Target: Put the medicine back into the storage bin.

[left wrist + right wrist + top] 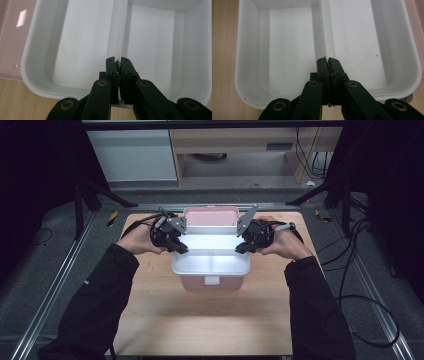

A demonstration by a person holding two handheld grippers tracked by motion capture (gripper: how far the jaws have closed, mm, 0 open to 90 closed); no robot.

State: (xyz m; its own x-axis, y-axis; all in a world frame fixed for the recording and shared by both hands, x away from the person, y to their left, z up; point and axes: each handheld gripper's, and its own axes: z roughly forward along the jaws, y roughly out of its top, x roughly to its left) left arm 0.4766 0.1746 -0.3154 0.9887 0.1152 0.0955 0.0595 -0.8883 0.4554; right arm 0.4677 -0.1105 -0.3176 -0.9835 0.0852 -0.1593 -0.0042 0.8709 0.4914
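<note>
A white two-compartment tray (210, 262) sits over a pink box (192, 283) at the middle of the wooden table. My left gripper (181, 249) grips the tray's left rim, and my right gripper (241, 248) grips its right rim. In the left gripper view the jaws (118, 62) are shut on the rim in line with the divider (120, 30), looking into the empty tray (82, 45). The right gripper (328, 61) is likewise shut on the rim of the tray (287, 45). Both compartments are empty.
The pink lid (210, 216) stands open behind the tray. Pink box wall shows beside the tray (12, 37) (418, 22). Bare wooden table (200, 320) lies in front; metal rails and cables run along both sides.
</note>
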